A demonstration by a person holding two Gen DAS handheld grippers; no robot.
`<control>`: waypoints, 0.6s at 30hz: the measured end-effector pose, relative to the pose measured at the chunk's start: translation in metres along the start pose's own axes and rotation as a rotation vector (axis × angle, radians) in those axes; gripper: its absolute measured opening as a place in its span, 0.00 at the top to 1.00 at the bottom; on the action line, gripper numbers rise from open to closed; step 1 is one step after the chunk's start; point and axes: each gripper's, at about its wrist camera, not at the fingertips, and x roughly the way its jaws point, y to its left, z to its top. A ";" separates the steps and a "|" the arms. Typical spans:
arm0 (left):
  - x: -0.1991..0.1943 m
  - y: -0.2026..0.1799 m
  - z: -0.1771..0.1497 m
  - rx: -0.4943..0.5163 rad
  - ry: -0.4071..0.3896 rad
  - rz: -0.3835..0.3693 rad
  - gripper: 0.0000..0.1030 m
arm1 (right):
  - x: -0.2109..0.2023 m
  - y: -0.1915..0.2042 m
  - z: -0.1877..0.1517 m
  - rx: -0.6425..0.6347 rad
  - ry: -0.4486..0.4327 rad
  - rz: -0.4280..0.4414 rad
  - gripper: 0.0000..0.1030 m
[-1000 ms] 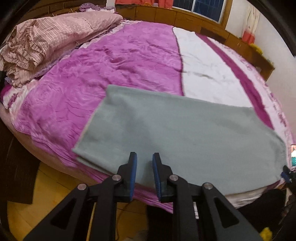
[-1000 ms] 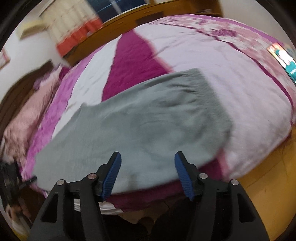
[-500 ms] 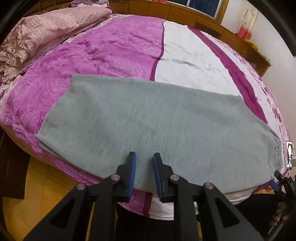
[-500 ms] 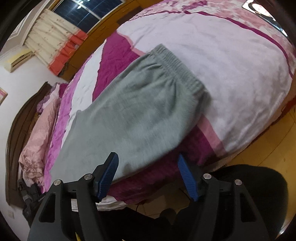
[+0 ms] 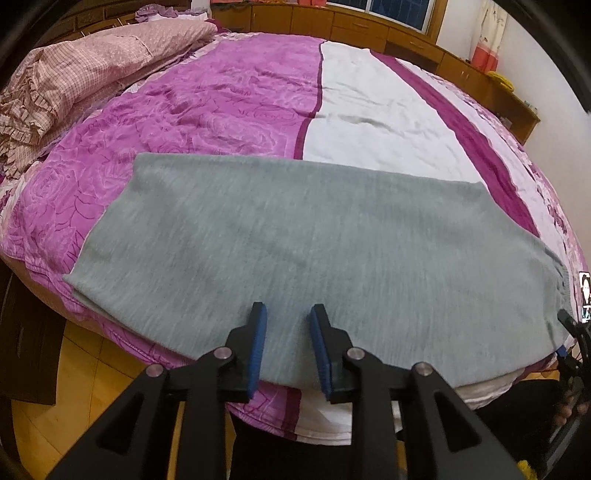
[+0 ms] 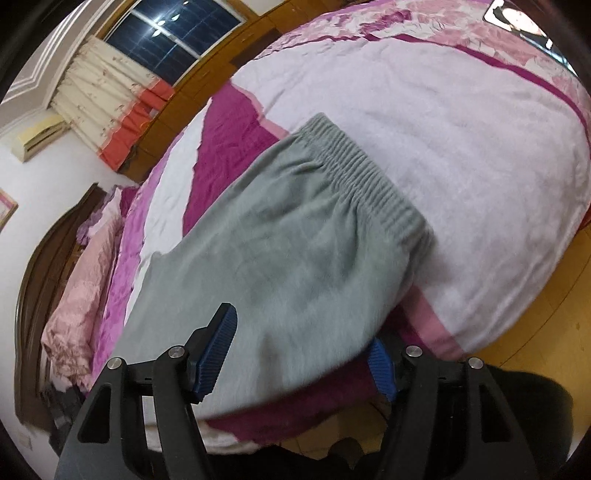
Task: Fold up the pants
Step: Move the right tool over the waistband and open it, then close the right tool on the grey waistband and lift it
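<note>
Grey pants [image 5: 295, 243] lie flat across the near edge of the bed, folded lengthwise, leg end at the left, waist at the right. In the right wrist view the pants [image 6: 288, 258] show their elastic waistband [image 6: 365, 173]. My left gripper [image 5: 286, 339] is open a little, jaws just over the near edge of the fabric, holding nothing. My right gripper [image 6: 303, 354] is wide open at the near edge by the waist end; its right finger [image 6: 380, 365] is partly under the fabric edge.
The round bed [image 5: 229, 107] has a purple, white and magenta cover. A pink checked quilt [image 5: 74, 70] is bunched at the far left. Wooden cabinets [image 5: 388, 33] and a window line the back wall. Wooden floor [image 5: 92, 362] lies below the bed edge.
Both grippers have moved in toward the near edge of the pants. The left gripper has opened slightly. The right gripper now straddles the fabric edge near the waist.
</note>
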 end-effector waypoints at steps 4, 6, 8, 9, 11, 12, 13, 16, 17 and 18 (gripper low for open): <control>0.000 -0.001 0.000 0.001 0.002 0.001 0.75 | 0.002 0.000 0.008 0.013 -0.041 0.007 0.41; 0.000 -0.001 0.000 0.003 0.001 0.002 0.75 | 0.004 0.001 0.013 0.012 -0.067 0.010 0.41; 0.000 -0.001 -0.001 0.006 -0.001 0.002 0.75 | 0.007 0.001 0.019 0.014 -0.090 0.018 0.41; 0.000 -0.001 -0.001 0.007 -0.001 0.002 0.75 | 0.008 0.001 0.021 0.017 -0.097 0.023 0.41; 0.000 -0.001 -0.001 0.005 -0.001 0.001 0.74 | 0.013 -0.002 0.028 0.035 -0.110 0.030 0.41; 0.000 -0.001 -0.001 0.002 -0.002 0.000 0.74 | 0.015 -0.004 0.030 0.043 -0.109 0.033 0.41; 0.000 -0.001 -0.001 -0.003 -0.002 -0.002 0.74 | 0.018 -0.005 0.032 0.045 -0.112 0.038 0.41; 0.001 0.000 0.000 -0.014 -0.002 -0.010 0.73 | 0.020 -0.005 0.031 0.012 -0.134 0.044 0.41; 0.002 0.000 0.000 -0.016 -0.001 -0.012 0.73 | 0.020 -0.004 0.029 -0.007 -0.141 0.043 0.41; 0.002 0.000 0.001 -0.016 0.000 -0.013 0.73 | 0.020 -0.004 0.029 -0.011 -0.142 0.043 0.42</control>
